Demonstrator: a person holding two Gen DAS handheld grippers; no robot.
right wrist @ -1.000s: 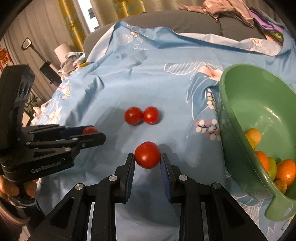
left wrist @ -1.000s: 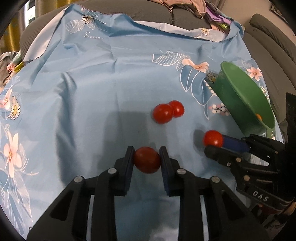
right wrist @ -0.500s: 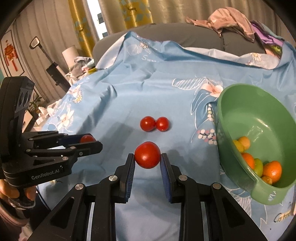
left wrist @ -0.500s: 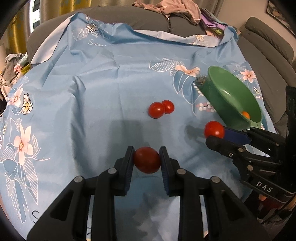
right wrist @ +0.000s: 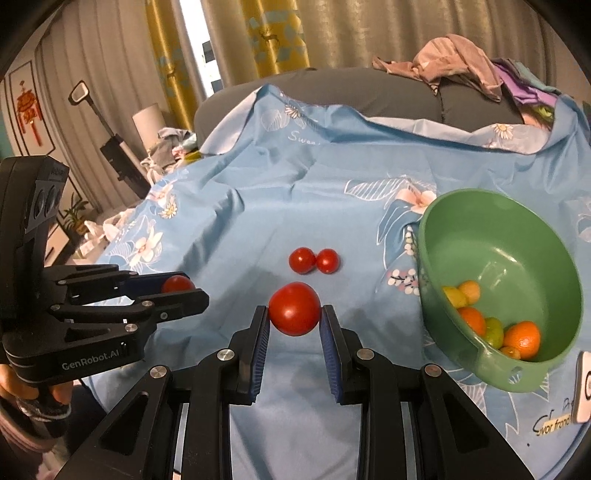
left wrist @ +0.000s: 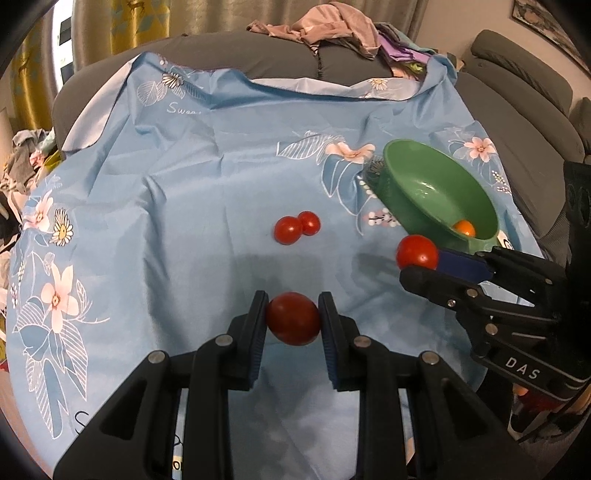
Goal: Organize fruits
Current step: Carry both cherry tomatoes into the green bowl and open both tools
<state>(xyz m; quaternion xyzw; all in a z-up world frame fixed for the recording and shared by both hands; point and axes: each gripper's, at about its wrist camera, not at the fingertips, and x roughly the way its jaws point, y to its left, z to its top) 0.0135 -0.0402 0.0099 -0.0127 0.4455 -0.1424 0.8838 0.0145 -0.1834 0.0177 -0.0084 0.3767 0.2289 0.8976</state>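
Observation:
My left gripper (left wrist: 293, 314) is shut on a dark red tomato (left wrist: 293, 318), held above the blue floral cloth (left wrist: 184, 192). My right gripper (right wrist: 294, 314) is shut on a brighter red tomato (right wrist: 294, 308), also off the cloth. Each gripper shows in the other's view: the right gripper (left wrist: 419, 264) at the right, the left gripper (right wrist: 183, 290) at the left. Two small red tomatoes (left wrist: 295, 228) (right wrist: 313, 260) lie touching on the cloth ahead. A green bowl (right wrist: 543, 236) (left wrist: 413, 173) at the right holds several orange, yellow and green fruits (right wrist: 491, 321).
The cloth drapes over a grey sofa (left wrist: 280, 66) with a heap of clothes (left wrist: 321, 29) on its back. A white card (right wrist: 583, 384) lies right of the bowl. Clutter and a vacuum (right wrist: 110, 147) stand beyond the cloth's left edge. A hand (right wrist: 33, 391) holds the left gripper.
Both grippers have risen with their tomatoes and pulled back, so the cloth, the two loose tomatoes and the bowl look smaller and farther. Both grips are unchanged.

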